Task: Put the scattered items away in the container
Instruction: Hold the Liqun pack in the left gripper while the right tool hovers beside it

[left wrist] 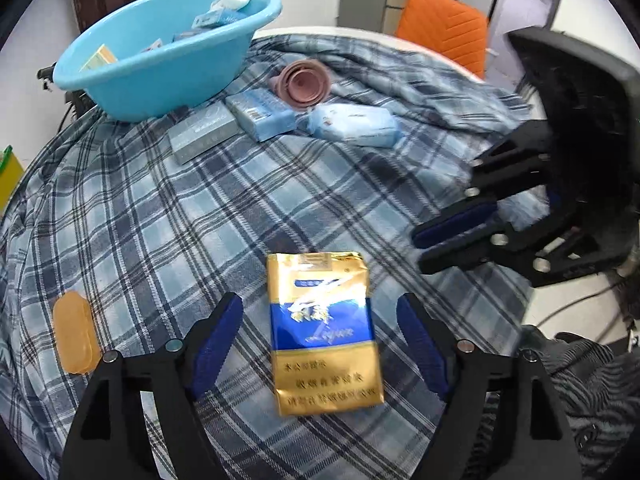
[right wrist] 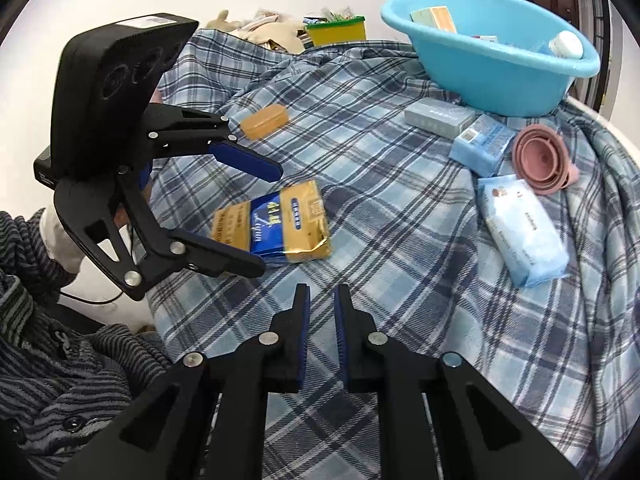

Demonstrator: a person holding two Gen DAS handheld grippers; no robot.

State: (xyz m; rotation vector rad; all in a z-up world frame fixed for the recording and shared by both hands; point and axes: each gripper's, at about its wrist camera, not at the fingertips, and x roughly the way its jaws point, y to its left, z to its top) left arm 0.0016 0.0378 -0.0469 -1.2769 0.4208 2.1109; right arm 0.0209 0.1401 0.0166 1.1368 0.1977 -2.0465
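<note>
My left gripper (left wrist: 320, 344) stands wide astride the gold packet (left wrist: 324, 332) near the bed's (right wrist: 400, 208) front edge; my right gripper (right wrist: 322, 300) is closed, empty. Slick foil may slip sideways when pinched.

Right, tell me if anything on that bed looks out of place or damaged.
The pink collapsible funnel lies tipped on its side against the plaid blanket. The gold and blue packet looks crumpled, lying flat between the left gripper's open fingers. Nothing is spilled.
</note>
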